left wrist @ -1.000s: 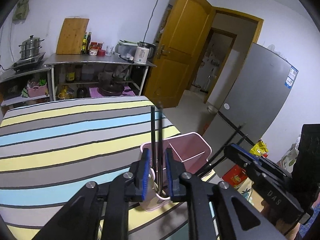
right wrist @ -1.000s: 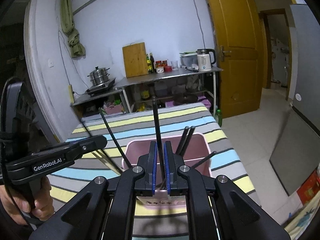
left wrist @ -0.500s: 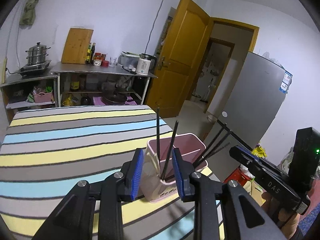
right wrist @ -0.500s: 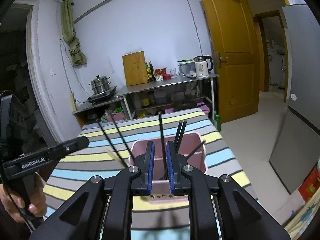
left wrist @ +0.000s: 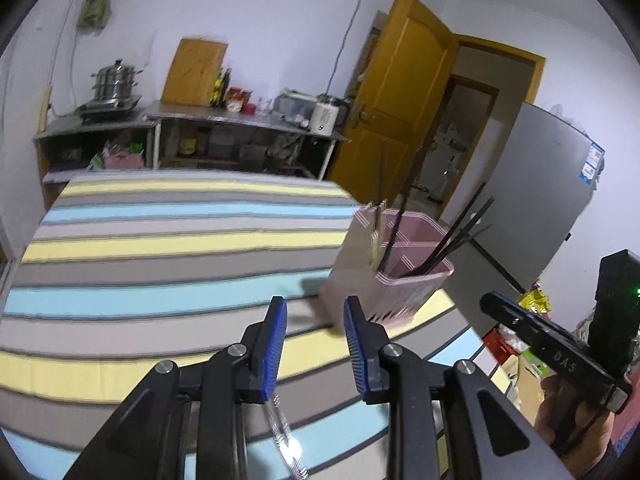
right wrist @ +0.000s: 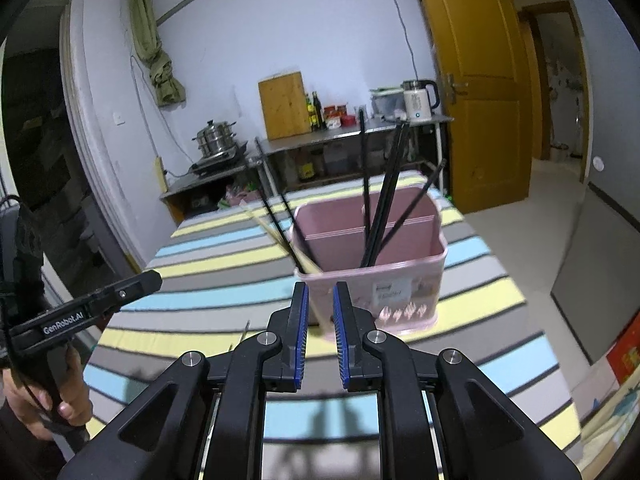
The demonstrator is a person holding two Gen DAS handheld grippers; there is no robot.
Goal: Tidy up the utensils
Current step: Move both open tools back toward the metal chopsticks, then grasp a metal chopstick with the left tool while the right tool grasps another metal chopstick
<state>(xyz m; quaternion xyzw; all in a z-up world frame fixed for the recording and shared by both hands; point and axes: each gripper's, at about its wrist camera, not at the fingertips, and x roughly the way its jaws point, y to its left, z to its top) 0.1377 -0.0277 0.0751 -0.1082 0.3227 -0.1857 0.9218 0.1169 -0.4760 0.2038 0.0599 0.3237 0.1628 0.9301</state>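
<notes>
A pink utensil holder stands on the striped table near its right edge. Black chopsticks lean in its compartments, and pale wooden chopsticks rest against its left side. My left gripper is open and empty, drawn back to the left of the holder. My right gripper is open by a narrow gap with nothing in it, just in front of the holder's near wall. A clear plastic utensil lies on the cloth under the left gripper.
The striped tablecloth covers the table, which ends just right of the holder. Behind it stands a metal shelf with a pot, a cutting board, bottles and a kettle. An open yellow door and a grey fridge stand to the right.
Both grippers have let go of the black chopsticks, which now stand in the holder. Both have opened and pulled back, the left one swinging leftward.
</notes>
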